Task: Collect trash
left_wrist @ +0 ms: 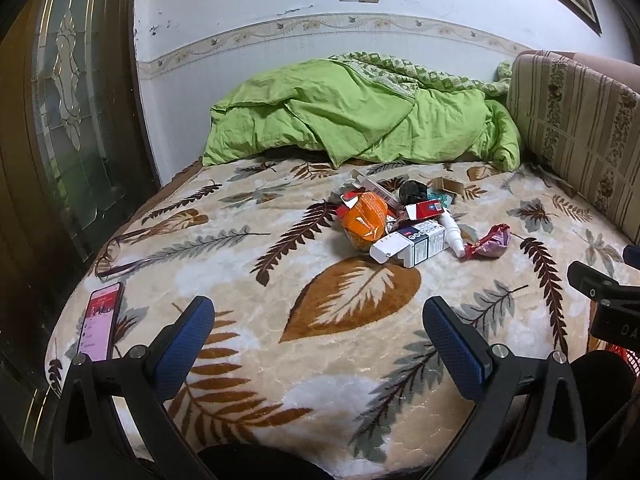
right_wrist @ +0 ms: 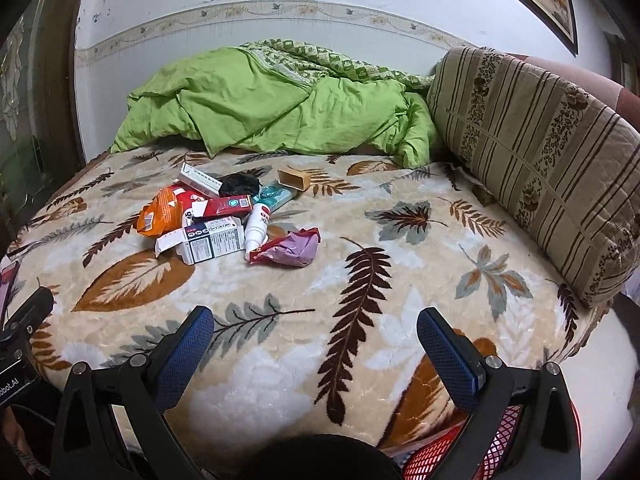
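A pile of trash lies mid-bed on the leaf-print blanket [left_wrist: 224, 252]: an orange wrapper [left_wrist: 366, 220], a white and blue carton [left_wrist: 412, 244], a white bottle [left_wrist: 452, 232], a purple-red wrapper [left_wrist: 490, 242], a red box [left_wrist: 426, 210], a black wad [left_wrist: 414, 190] and a brown cardboard piece [left_wrist: 448, 186]. The same pile shows in the right wrist view: orange wrapper [right_wrist: 158, 214], carton [right_wrist: 212, 244], bottle [right_wrist: 256, 228], purple wrapper [right_wrist: 292, 248]. My left gripper [left_wrist: 318, 332] is open and empty, well short of the pile. My right gripper [right_wrist: 316, 340] is open and empty, nearer the bed's front edge.
A phone [left_wrist: 102, 320] and glasses [left_wrist: 116, 252] lie at the bed's left edge. A green quilt [left_wrist: 352, 112] is heaped at the back. A striped cushion [right_wrist: 536, 160] lines the right side. A red mesh basket [right_wrist: 500, 440] sits below the bed's front edge. A glass door [left_wrist: 68, 120] stands left.
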